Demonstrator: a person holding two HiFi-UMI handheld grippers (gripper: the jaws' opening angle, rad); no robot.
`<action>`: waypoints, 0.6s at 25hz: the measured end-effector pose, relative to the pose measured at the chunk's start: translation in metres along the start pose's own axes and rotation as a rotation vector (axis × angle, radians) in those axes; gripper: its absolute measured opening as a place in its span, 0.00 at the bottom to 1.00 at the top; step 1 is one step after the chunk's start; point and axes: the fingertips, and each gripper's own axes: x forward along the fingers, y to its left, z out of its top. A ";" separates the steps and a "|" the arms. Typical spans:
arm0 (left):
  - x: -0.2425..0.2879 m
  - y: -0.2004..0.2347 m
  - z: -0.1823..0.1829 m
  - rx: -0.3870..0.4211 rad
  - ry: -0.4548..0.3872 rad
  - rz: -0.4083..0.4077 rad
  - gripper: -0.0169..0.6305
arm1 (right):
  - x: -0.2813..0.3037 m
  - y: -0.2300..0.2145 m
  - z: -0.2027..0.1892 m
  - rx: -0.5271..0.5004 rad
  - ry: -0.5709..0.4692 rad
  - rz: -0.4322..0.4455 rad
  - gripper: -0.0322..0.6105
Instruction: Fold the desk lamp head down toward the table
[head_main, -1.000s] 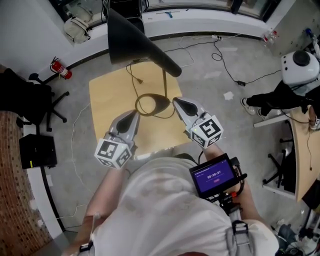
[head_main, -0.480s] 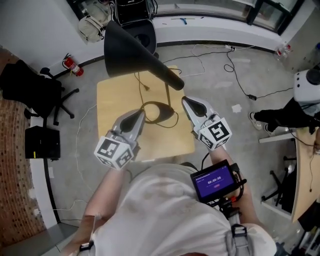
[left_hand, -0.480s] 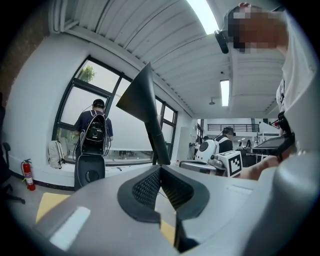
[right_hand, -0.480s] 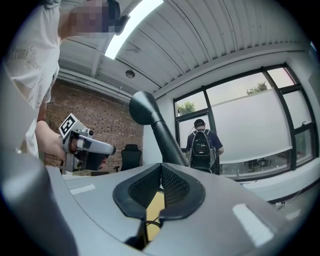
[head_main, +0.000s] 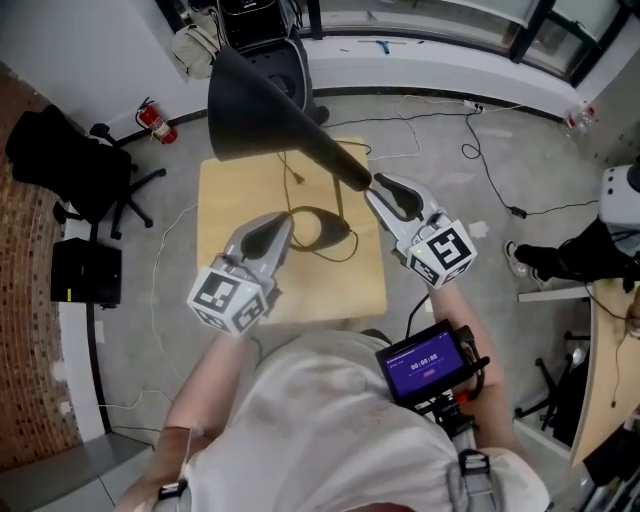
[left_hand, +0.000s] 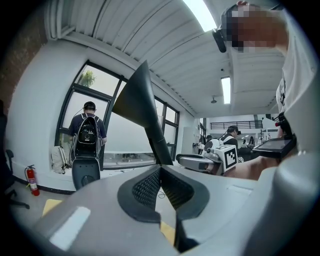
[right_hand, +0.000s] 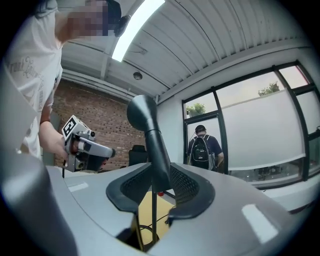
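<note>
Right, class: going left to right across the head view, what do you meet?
Fire extinguisher → left gripper → right gripper, its jaws just opening with the lamp neck between them → white domed object.

Lamp: matte black. Table: pale yellow wood. Left gripper and right gripper: grey, with black-and-white square-marker cubes. Fire extinguisher, upper left: red. Brick wall, left edge: reddish-brown.
</note>
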 end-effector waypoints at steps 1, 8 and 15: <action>0.000 0.000 0.001 0.003 -0.004 0.004 0.03 | 0.002 0.001 0.002 -0.005 0.002 0.023 0.27; 0.005 0.001 0.015 0.014 -0.023 0.017 0.03 | 0.029 0.001 0.005 -0.085 0.086 0.140 0.42; 0.002 0.009 0.014 0.019 -0.028 0.053 0.03 | 0.052 0.006 -0.008 -0.138 0.168 0.213 0.45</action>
